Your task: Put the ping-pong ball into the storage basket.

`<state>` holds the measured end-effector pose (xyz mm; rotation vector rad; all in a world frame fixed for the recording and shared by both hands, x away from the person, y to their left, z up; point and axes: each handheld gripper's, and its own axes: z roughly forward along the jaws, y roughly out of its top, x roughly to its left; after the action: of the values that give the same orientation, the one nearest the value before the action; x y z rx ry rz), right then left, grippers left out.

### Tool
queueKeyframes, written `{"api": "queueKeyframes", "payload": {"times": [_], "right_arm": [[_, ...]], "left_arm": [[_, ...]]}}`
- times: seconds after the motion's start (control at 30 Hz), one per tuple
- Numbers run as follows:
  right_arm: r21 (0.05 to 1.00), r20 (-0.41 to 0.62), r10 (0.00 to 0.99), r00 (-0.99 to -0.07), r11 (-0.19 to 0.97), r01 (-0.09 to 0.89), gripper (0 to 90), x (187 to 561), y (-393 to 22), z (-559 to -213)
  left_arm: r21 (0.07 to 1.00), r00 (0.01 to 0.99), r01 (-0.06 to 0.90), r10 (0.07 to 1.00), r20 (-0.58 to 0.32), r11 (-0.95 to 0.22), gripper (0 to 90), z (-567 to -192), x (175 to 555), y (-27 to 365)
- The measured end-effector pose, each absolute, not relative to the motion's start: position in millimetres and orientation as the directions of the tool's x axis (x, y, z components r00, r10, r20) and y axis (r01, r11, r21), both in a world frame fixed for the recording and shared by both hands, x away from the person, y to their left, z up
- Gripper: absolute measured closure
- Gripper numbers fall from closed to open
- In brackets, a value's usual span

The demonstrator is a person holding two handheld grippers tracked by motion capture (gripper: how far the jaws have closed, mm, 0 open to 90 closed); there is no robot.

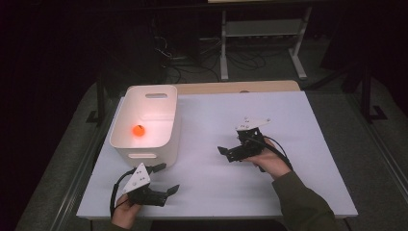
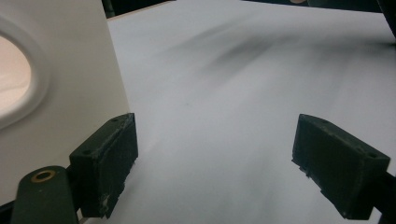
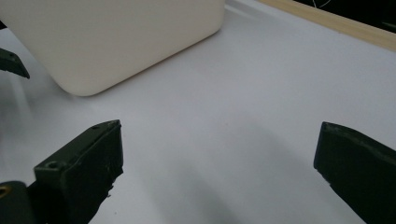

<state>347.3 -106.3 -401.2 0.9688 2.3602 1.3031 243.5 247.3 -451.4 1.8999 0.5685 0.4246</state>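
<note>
I have both grippers over the white table (image 1: pixel 269 120), and neither one carries anything. My left gripper (image 1: pixel 163 179) sits at the near left corner, just in front of the white bin (image 1: pixel 166 144). Its jaws stand wide apart; in the left gripper view I see bare tabletop between the two black pads, and the bin's near wall (image 2: pixel 70 93) with its oval handle cutout (image 2: pixel 14 84) rises right beside one jaw. I cannot tell whether that jaw touches the wall.

My right gripper (image 1: pixel 225 153) is out toward the middle of the table, to the right of the bin and well apart from it, pointing toward the bin. Its jaws are spread wide too, with nothing between them. In the right gripper view they frame empty white surface, and the bin's rounded corner (image 3: pixel 112 42) shows farther ahead. A tip of my left gripper peeks in at that view's left edge (image 3: pixel 11 63).

The orange ball (image 1: pixel 138 130) lies on the floor of the bin, toward its left side and well away from both grippers. It casts an orange glow on the bin's inner floor around it.

The bin stands upright on the left part of the table, its handle cutouts on the near and far walls.
</note>
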Motion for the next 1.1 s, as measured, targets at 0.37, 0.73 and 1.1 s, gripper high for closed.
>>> {"api": "queueKeyframes", "payload": {"times": [0.37,0.73,1.1], "right_arm": [[0.822,0.066,0.693,-0.718,0.370,0.433,1.0,335,-117,-413],[0.820,0.064,0.709,-0.702,0.363,0.442,1.0,322,-135,-420],[0.826,0.078,0.726,-0.683,0.336,0.452,1.0,306,-157,-426]], "left_arm": [[0.926,0.824,0.190,0.566,0.030,-0.326,14.1,-451,244,248],[0.926,0.824,0.189,0.566,0.032,-0.327,14.2,-451,244,248],[0.926,0.824,0.185,0.566,0.036,-0.329,14.2,-451,243,248]]}}
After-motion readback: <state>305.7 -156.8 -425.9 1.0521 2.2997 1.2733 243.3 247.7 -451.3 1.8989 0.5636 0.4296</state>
